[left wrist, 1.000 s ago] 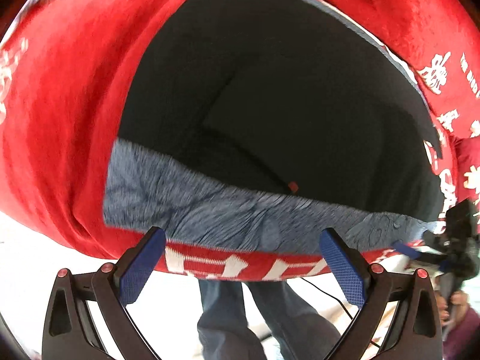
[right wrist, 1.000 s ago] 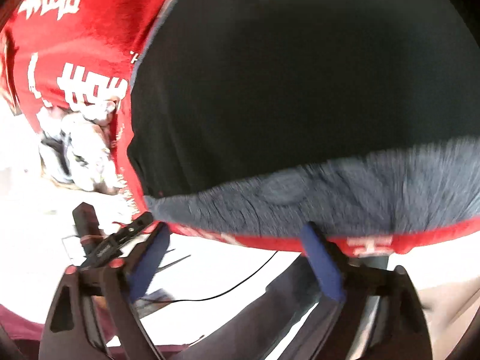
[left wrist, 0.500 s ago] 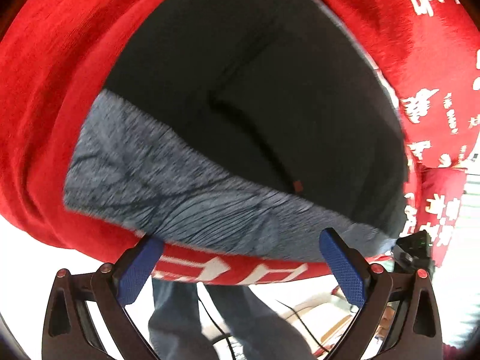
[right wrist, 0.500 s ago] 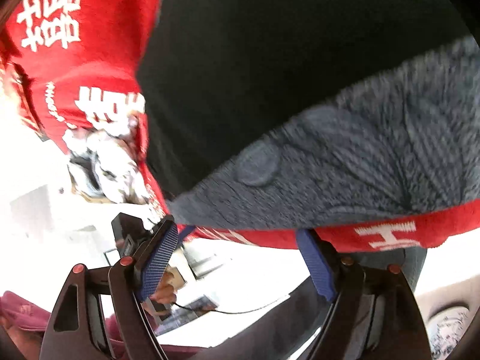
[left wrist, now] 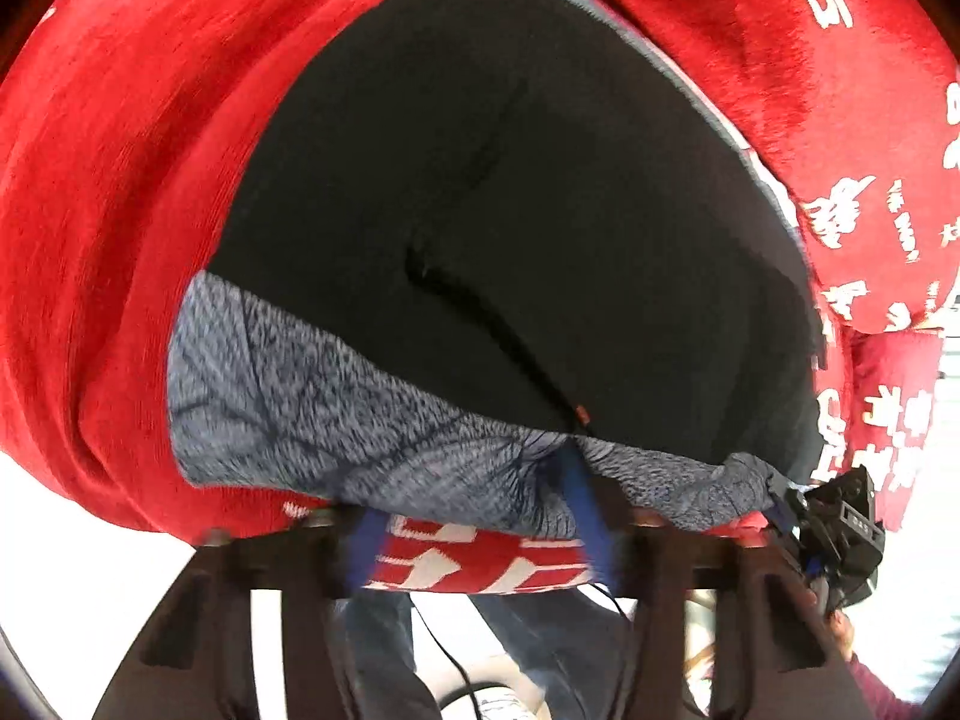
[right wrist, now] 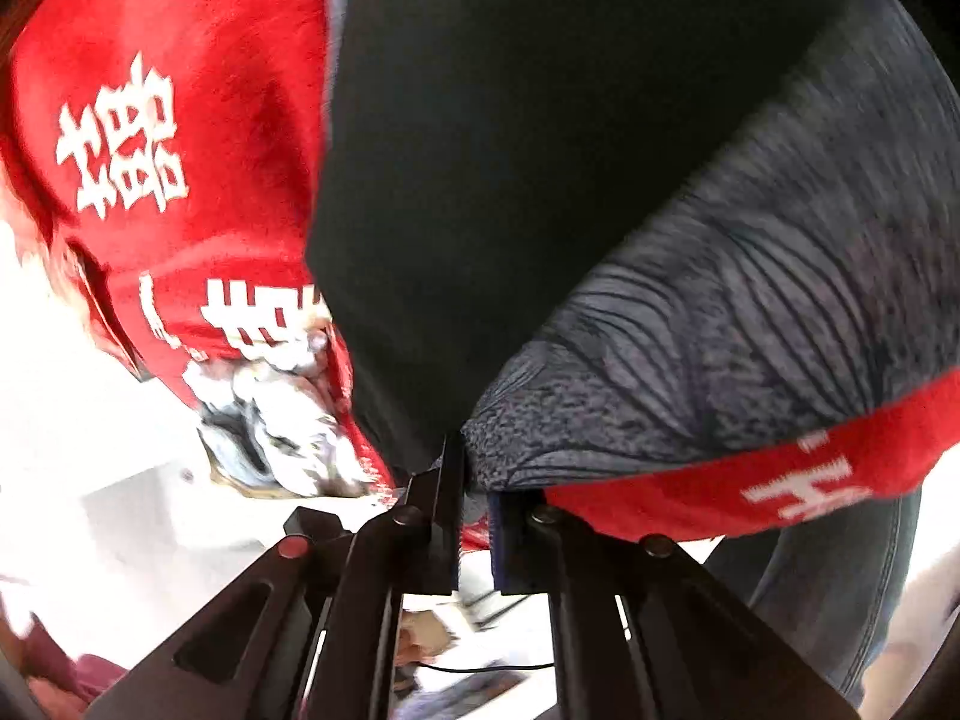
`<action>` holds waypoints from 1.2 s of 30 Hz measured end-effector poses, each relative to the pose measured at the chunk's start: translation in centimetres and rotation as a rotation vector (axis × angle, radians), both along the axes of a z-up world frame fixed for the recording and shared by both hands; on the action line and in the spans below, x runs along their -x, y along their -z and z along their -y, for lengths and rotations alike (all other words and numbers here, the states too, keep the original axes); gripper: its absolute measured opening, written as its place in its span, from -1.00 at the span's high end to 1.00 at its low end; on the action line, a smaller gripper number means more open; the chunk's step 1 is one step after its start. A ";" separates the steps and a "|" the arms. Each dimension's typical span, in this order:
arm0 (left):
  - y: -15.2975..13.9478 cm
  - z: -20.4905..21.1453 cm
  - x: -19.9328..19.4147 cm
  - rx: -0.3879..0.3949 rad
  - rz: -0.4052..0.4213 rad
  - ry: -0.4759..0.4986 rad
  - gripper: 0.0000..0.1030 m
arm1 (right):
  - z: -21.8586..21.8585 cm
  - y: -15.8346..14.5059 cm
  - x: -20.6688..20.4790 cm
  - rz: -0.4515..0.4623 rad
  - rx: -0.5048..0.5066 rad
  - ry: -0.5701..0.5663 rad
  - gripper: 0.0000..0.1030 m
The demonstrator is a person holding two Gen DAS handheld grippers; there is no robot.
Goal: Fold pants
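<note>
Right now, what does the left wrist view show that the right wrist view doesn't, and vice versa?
Only the left wrist view: the right gripper from outside, pinching the waistband corner, and a red tag on the pants seam. Only the right wrist view: a crumpled pale bundle by the cloth edge. Both: black pants with grey waistband on red cloth with white characters; the fingers of the left gripper and right gripper have just been closing on waistband fabric.

Black pants with bunched grey waistband lie on red cloth.
</note>
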State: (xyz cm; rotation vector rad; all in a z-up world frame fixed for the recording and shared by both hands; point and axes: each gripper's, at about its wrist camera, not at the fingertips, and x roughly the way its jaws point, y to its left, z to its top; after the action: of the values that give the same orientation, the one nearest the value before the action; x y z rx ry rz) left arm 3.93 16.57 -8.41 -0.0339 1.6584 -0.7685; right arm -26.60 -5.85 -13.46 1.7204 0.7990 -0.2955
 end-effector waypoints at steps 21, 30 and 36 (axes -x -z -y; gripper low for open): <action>-6.5 17.5 -15.8 -0.004 0.409 -0.110 -0.35 | 21.2 -1.8 -24.4 0.069 0.184 -0.432 0.86; -4.6 18.5 -17.6 -0.226 0.472 -0.158 -0.36 | 22.3 4.5 -26.7 -0.067 0.167 -0.466 0.82; -8.1 22.0 -11.5 -0.260 0.544 0.090 -0.36 | 23.1 -1.6 -23.4 -0.013 0.297 -0.479 -0.40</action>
State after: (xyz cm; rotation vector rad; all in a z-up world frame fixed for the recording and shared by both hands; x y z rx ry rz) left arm 15.47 -5.48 -0.36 0.4027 1.2297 -0.5588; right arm -3.23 -28.93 -11.86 1.2091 1.0885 -0.0900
